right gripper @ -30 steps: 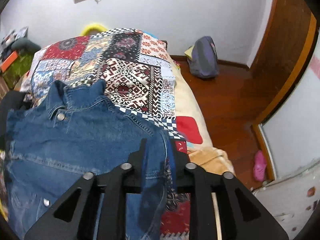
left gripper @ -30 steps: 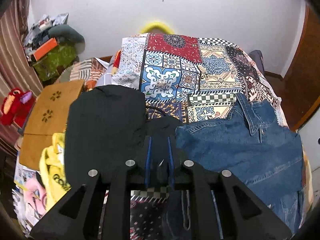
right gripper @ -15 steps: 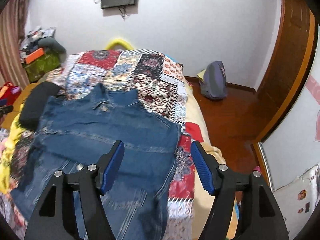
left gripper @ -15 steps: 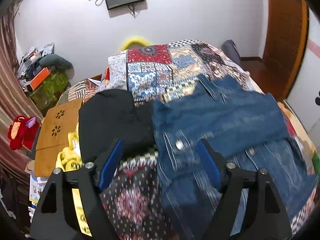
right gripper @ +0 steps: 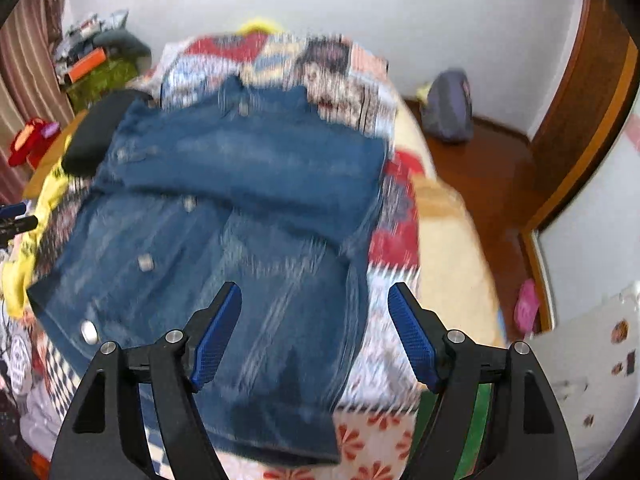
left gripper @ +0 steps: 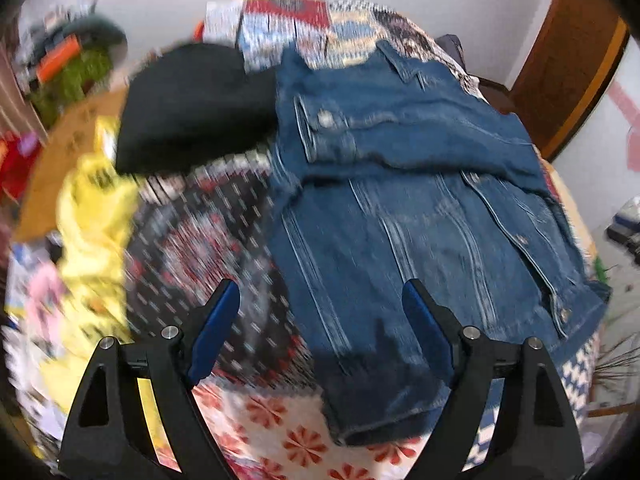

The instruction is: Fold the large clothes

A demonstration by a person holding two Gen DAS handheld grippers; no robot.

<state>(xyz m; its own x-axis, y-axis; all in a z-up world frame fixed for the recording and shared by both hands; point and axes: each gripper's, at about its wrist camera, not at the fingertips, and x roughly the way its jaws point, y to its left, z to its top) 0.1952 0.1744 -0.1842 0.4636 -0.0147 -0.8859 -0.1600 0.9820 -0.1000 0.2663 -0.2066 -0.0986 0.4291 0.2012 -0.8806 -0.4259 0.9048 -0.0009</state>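
Left wrist view: our left gripper (left gripper: 320,312) hangs with its jaws spread wide, having just been opening, nothing between the blue pads. We see the denim jacket (left gripper: 420,200) flat on the patchwork bedspread (left gripper: 208,248), sleeves folded across it, a black garment (left gripper: 192,108) at 10 o'clock. Our right gripper (right gripper: 315,312) has likewise just been opening, empty, above the jacket's hem.

White walls (right gripper: 400,8) enclosed the room; a patchwork-covered bed (right gripper: 440,248) stood on reddish wooden floor (right gripper: 496,168), a brown door frame (right gripper: 592,92) right, striped curtain (right gripper: 24,80) left.
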